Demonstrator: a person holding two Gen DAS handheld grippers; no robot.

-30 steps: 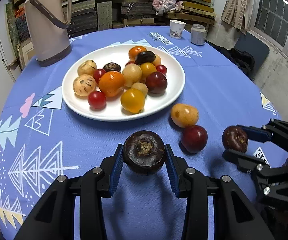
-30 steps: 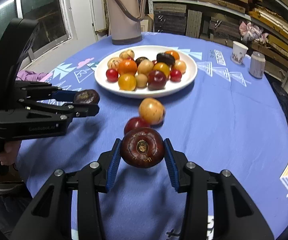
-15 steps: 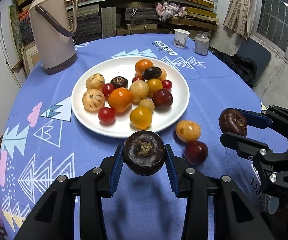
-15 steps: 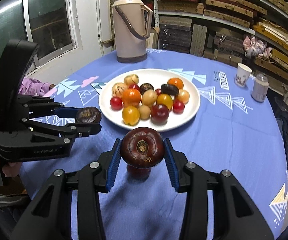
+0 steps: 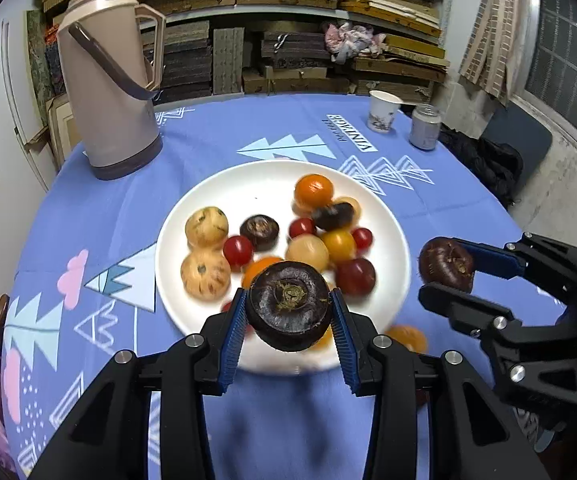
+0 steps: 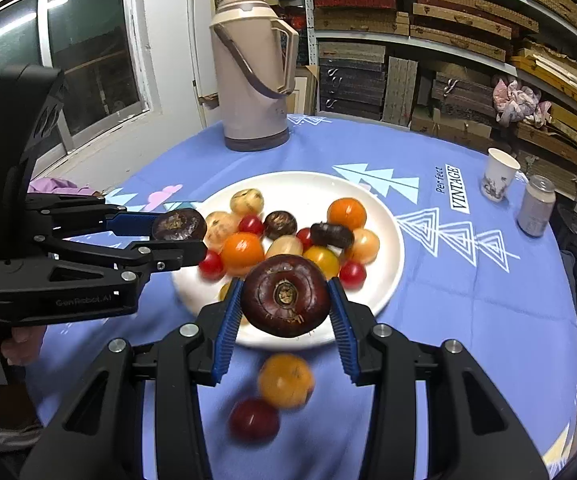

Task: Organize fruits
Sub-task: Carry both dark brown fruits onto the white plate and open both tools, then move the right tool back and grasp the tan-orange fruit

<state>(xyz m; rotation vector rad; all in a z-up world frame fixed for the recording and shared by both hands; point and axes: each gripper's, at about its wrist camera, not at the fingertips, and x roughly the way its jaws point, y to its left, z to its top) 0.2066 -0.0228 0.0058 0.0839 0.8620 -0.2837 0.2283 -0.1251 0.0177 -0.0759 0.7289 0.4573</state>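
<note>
My left gripper (image 5: 288, 320) is shut on a dark brown round fruit (image 5: 288, 306), held above the near rim of the white plate (image 5: 256, 184). My right gripper (image 6: 284, 312) is shut on a dark reddish-brown round fruit (image 6: 285, 295), also above the plate's near rim (image 6: 388, 216). Each gripper shows in the other's view: the right one (image 5: 446, 276) at the right of the plate, the left one (image 6: 178, 236) at the left. The plate holds several small fruits. An orange-yellow fruit (image 6: 286, 380) and a dark red fruit (image 6: 253, 420) lie on the cloth in front of the plate.
The round table has a blue patterned cloth (image 5: 100, 208). A tall beige thermos (image 5: 108, 76) stands at the back left. A paper cup (image 5: 382, 111) and a can (image 5: 424, 126) stand at the back right. Shelves of stacked boards lie behind.
Both grippers have risen and moved forward toward the plate, each still holding its dark fruit. The two loose fruits on the cloth now lie below and behind the fingertips.
</note>
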